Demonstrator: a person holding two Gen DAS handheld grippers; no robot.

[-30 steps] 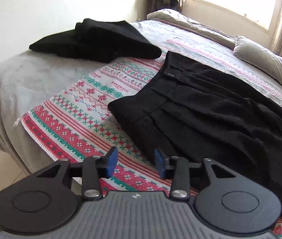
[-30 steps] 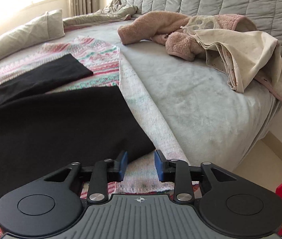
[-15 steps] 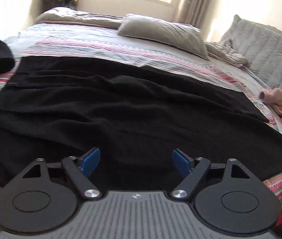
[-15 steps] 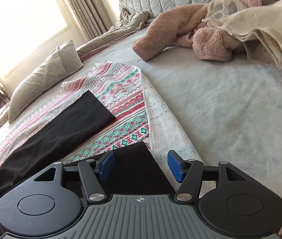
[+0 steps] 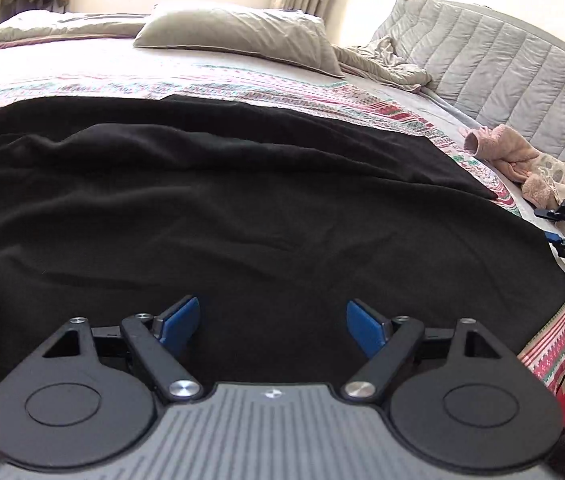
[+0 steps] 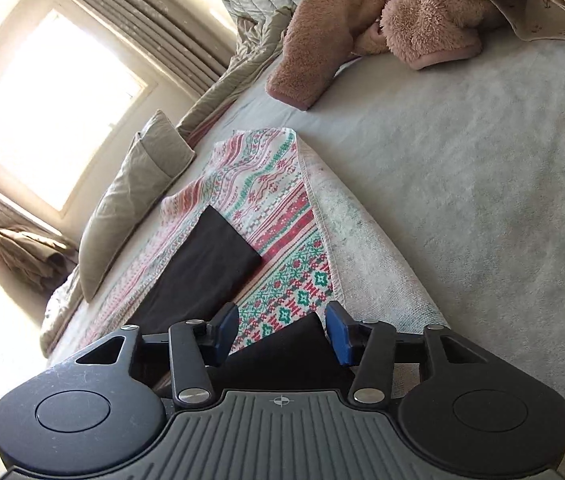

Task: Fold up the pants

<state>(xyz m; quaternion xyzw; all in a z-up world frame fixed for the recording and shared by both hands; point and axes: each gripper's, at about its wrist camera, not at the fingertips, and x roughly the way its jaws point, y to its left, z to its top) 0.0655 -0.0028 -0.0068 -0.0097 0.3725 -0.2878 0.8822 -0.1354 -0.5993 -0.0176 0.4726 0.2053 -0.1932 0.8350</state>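
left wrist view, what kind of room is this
Most likely a home bedroom: black pants lie spread on a bed with a patterned blanket, a grey pillow near a curtained window, and a quilted headboard.

pants (image 5: pixel 242 208): black | my blanket (image 6: pixel 282 216): red-green-white geometric pattern | pillow (image 5: pixel 242 36): grey-beige | my finger pads (image 5: pixel 180 322): blue

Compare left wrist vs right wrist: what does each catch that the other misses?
Left wrist only: the open left gripper over the wide spread of the black pants, plus the right gripper from outside at the right edge. Right wrist only: the open right gripper straddling a pant-leg hem corner, and the window. Both: patterned blanket, grey pillow, pink fleece garment.
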